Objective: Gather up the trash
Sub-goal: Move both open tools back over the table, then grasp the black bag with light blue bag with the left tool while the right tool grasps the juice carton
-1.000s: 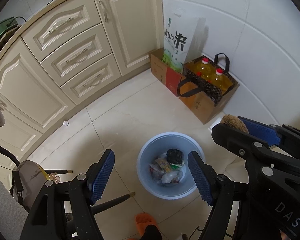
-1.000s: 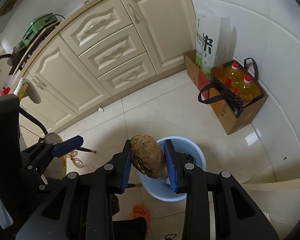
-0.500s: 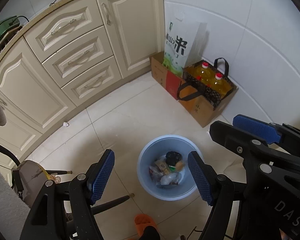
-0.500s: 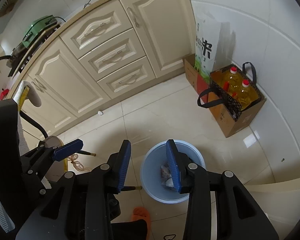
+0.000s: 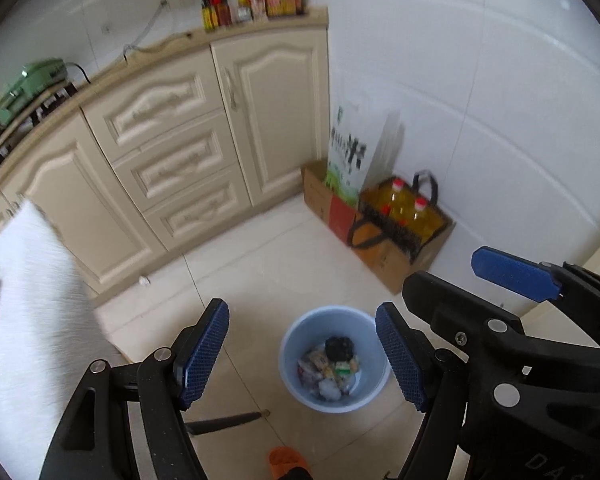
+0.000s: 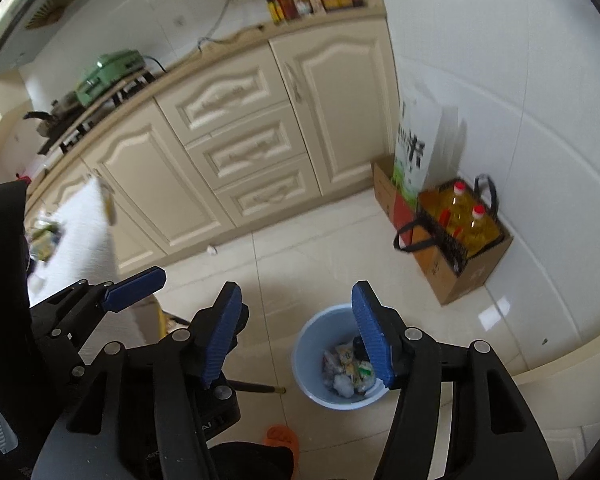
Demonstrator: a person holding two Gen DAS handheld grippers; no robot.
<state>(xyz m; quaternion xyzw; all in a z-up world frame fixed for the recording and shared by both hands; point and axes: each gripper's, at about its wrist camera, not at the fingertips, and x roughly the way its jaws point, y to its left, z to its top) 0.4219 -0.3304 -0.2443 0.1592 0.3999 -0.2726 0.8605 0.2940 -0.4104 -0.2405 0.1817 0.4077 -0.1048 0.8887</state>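
- Left wrist view: the left gripper (image 5: 302, 354) is spread wide with nothing between its pads. Below it the round light-blue plastic bin (image 5: 296, 380) stands upright on the tiled floor (image 5: 260, 264), mouth up, with mixed trash (image 5: 334, 366) inside.
- Right wrist view: the right gripper (image 6: 296, 334) is also released and empty, above the same bin (image 6: 306, 376).

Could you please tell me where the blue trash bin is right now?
The blue trash bin stands on the tiled floor between the left tool's open fingers in its view, in front of the cardboard box by the wall.
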